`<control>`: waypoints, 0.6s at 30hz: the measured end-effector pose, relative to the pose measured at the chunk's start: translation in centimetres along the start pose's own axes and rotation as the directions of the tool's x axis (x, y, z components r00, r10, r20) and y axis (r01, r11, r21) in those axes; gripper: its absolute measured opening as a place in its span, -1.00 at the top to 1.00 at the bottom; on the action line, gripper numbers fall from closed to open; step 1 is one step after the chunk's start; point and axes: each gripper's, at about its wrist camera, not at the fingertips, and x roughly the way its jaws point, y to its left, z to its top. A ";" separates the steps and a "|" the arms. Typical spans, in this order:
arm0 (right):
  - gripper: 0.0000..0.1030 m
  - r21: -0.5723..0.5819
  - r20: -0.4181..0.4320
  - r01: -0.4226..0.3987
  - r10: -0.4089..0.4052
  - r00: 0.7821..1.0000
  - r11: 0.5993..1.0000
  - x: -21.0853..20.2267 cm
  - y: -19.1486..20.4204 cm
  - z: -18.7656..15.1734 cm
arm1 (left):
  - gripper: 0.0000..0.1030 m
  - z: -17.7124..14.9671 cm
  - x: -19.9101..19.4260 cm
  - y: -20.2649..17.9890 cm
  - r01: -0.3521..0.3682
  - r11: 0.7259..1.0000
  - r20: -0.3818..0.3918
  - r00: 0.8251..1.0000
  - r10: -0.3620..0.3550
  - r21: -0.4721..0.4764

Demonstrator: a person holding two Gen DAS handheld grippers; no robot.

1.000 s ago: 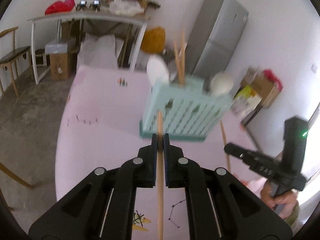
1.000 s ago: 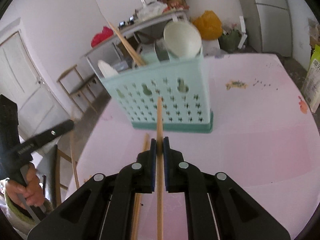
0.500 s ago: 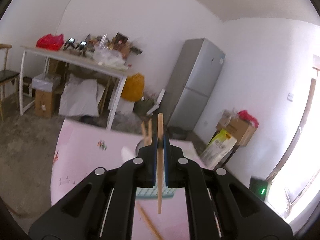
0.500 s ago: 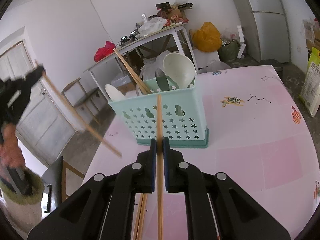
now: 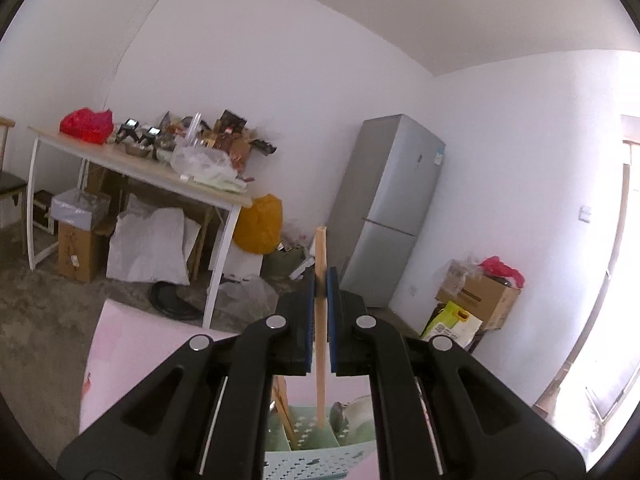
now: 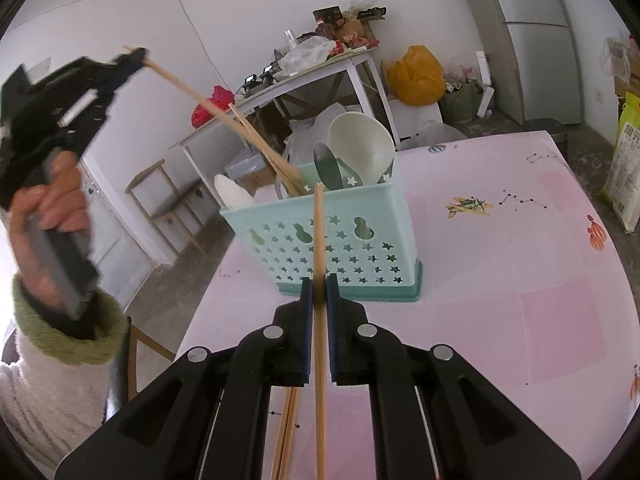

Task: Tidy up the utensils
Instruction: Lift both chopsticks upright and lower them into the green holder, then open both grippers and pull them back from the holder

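Note:
A mint-green perforated utensil caddy (image 6: 340, 240) stands on the pink table and holds chopsticks, a dark spoon (image 6: 328, 168) and a pale ladle (image 6: 360, 148). My left gripper (image 5: 320, 280) is shut on a wooden chopstick (image 5: 320, 340) whose lower end dips into the caddy (image 5: 312, 440). From the right wrist view the left gripper (image 6: 132, 56) sits high at the left, its chopstick (image 6: 208, 100) slanting down into the caddy. My right gripper (image 6: 319, 284) is shut on another chopstick (image 6: 319, 240), just in front of the caddy.
More chopsticks (image 6: 288, 432) lie on the pink table (image 6: 520, 280) under my right gripper. Behind are a cluttered white table (image 5: 140, 168), a grey fridge (image 5: 392, 208), boxes, bags and a wooden chair (image 6: 168, 196).
My left gripper rose and tilted upright, bringing its chopstick's lower end down into the caddy. My right gripper drew back slightly with its chopstick still held.

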 end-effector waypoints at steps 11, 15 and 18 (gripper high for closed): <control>0.87 -0.004 0.002 0.011 -0.011 1.000 1.000 -0.4 -0.3 0.2 | 0.91 -7.6 2.6 2.6 -0.056 0.997 -0.119 0.992 0.048 -0.058; 0.87 -0.008 0.015 0.018 -0.018 1.000 1.000 -0.9 -0.4 0.4 | 0.75 -8.6 1.7 2.9 -0.056 0.997 -0.153 0.987 0.046 -0.059; 0.87 -0.006 0.026 0.027 -0.027 0.999 1.000 -1.4 -0.5 0.4 | 0.38 -8.7 0.0 2.9 -0.068 0.997 -0.142 0.988 0.062 -0.035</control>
